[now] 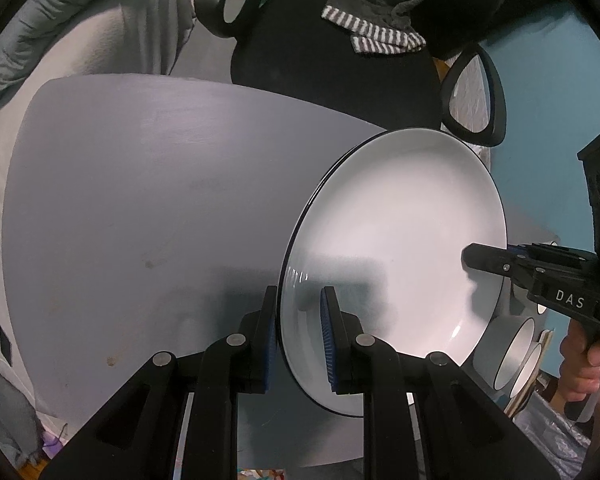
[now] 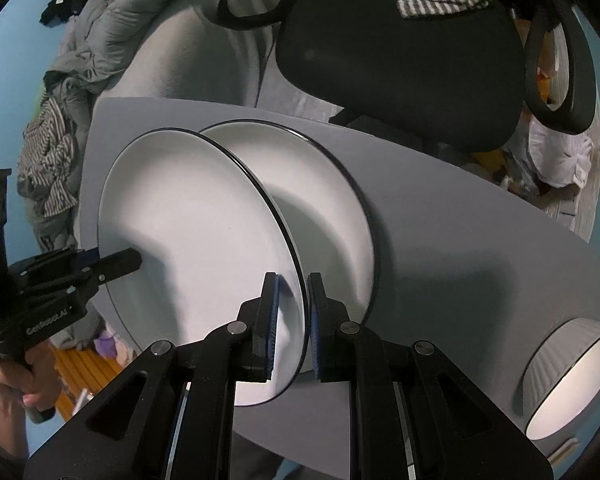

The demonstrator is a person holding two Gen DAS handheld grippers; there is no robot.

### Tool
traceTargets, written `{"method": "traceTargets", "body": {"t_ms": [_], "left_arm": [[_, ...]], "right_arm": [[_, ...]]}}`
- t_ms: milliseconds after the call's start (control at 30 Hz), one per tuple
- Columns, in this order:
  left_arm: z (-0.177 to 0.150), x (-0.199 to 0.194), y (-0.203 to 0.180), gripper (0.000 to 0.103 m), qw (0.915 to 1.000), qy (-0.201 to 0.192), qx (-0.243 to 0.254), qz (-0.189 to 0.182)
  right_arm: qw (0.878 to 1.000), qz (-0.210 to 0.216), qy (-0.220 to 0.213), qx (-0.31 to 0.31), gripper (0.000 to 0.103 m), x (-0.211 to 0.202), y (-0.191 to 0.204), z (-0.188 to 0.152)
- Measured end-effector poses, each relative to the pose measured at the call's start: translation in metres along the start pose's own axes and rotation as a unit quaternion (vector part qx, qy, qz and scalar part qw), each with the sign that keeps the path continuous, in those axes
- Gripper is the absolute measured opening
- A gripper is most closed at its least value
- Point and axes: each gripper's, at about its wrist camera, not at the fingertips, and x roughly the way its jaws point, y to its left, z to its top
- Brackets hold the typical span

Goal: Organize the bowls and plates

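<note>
A white plate with a thin black rim (image 1: pixel 400 216) is held tilted above the grey table (image 1: pixel 140 200). My left gripper (image 1: pixel 298 336) is shut on its near edge. My right gripper (image 2: pixel 292 324) is shut on the opposite edge of the same plate (image 2: pixel 188 232), and shows at the right of the left wrist view (image 1: pixel 484 260). A second white plate (image 2: pixel 328 216) lies flat on the table (image 2: pixel 460 240), under and just right of the held one. A white ribbed bowl (image 2: pixel 568 376) stands at the table's right end, and also shows in the left wrist view (image 1: pixel 512 352).
A black office chair (image 2: pixel 400 60) with striped cloth on it stands behind the table. A bed with grey bedding (image 2: pixel 112 28) lies to the back left. Clutter lies on the floor at the right (image 2: pixel 552 160).
</note>
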Motion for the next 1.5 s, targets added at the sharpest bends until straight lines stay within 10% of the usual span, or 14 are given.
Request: {"method": "traceTargets", "body": {"t_ms": [967, 1500], "left_arm": [[0.006, 0.011, -0.024, 0.019, 0.9988, 0.007, 0.026, 0.041], [-0.009, -0.004, -0.021, 0.044, 0.9978, -0.028, 0.025, 0.055]], "right_arm": [[0.998, -0.024, 0.052, 0.028, 0.018, 0.002, -0.013, 0.016], [0.996, -0.076, 0.046, 0.023, 0.042, -0.005, 0.000, 0.012]]}}
